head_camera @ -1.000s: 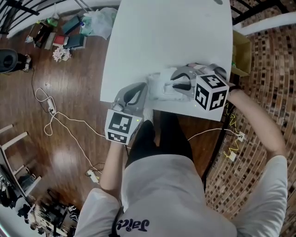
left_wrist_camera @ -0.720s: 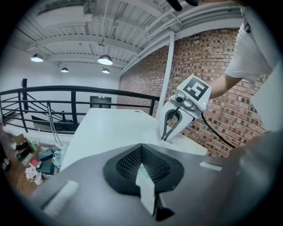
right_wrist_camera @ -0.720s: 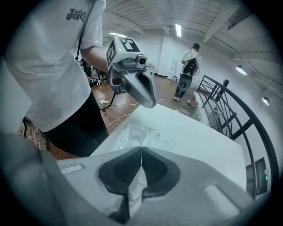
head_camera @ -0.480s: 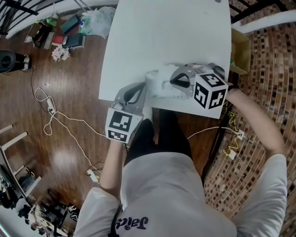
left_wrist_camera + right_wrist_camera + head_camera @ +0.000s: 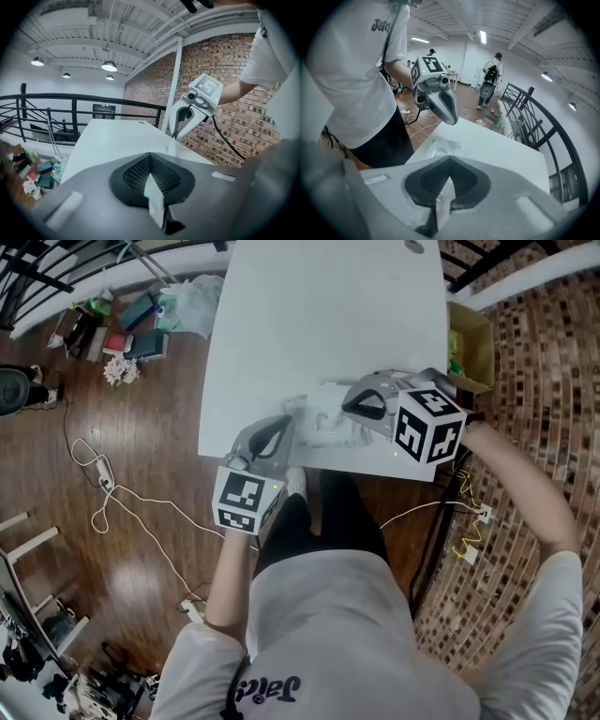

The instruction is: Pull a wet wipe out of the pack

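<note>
The wet wipe pack [image 5: 323,427] lies crumpled near the front edge of the white table [image 5: 319,324]. In the right gripper view the pack [image 5: 443,145] lies just past my jaws. My right gripper [image 5: 345,407] hangs over the pack, shut on a white wet wipe [image 5: 443,201] that sticks out between its pads. The left gripper view shows the wipe [image 5: 172,147] as a raised point under the right gripper [image 5: 176,136]. At the pack's left end, my left gripper [image 5: 284,423] is shut on a white strip of the pack [image 5: 154,199].
A cardboard box [image 5: 469,357] stands off the table's right side. Books and bags [image 5: 141,310] lie on the wooden floor at the upper left, and cables [image 5: 112,488] trail left of my legs. A black railing [image 5: 543,136] runs past the table's far side.
The right gripper has risen a little over the pack, with the wipe in it. The left gripper has stayed at the pack's left end.
</note>
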A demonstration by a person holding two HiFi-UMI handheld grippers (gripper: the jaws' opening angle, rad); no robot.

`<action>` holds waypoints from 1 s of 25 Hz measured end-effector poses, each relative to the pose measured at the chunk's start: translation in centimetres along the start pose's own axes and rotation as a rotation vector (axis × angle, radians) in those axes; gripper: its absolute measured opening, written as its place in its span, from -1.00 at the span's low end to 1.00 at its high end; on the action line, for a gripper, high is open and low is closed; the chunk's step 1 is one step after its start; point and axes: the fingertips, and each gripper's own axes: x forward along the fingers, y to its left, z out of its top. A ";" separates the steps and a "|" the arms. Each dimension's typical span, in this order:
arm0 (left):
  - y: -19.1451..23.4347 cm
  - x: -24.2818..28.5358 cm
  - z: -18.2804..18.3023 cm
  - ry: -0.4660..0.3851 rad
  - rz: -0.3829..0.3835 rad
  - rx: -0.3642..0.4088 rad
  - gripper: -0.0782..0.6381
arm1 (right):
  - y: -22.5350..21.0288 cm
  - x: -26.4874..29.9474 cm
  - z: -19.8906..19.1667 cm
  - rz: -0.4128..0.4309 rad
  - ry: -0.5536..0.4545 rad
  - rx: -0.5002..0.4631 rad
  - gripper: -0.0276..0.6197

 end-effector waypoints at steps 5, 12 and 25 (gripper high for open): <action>-0.3 -0.4 2.1 -0.026 -0.002 0.016 -0.74 | -0.7 -2.7 1.0 -0.037 0.002 -0.012 -0.94; -1.2 -1.0 5.4 -0.069 -0.008 0.051 -0.74 | -1.7 -7.6 3.3 -0.112 -0.011 -0.039 -0.94; -4.1 -0.1 12.1 -0.139 -0.077 0.135 -0.74 | -4.2 -16.7 4.4 -0.290 -0.025 0.004 -0.94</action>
